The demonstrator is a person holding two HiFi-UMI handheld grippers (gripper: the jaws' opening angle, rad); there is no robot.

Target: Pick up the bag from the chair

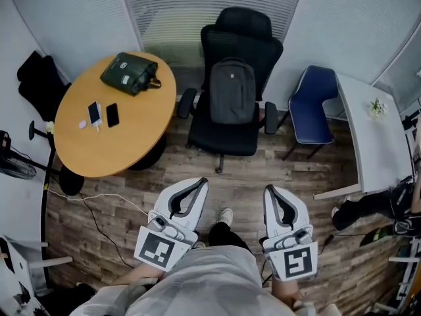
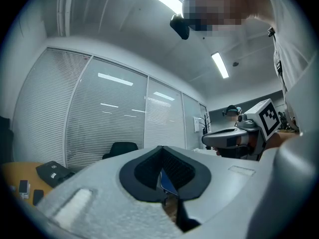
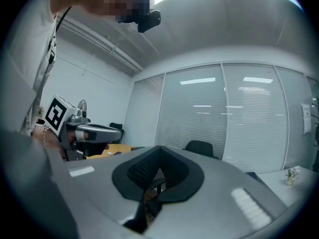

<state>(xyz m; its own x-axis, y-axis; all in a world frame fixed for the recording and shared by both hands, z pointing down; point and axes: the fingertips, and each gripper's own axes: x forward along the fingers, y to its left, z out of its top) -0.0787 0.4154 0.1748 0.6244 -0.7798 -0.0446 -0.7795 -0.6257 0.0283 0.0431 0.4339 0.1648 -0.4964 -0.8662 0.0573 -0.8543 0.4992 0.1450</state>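
A grey backpack stands upright on the seat of a black office chair, leaning against its back. My left gripper and right gripper are side by side low in the head view, both shut and empty, pointing toward the chair and well short of it. In the left gripper view the jaws meet at the left gripper, with the chair's headrest far off. In the right gripper view the right gripper is shut too, and the chair's top shows beyond it.
A round wooden table at the left holds a dark green bag, two phones and a small white item. A blue chair and a white desk stand at the right. A cable lies on the wooden floor.
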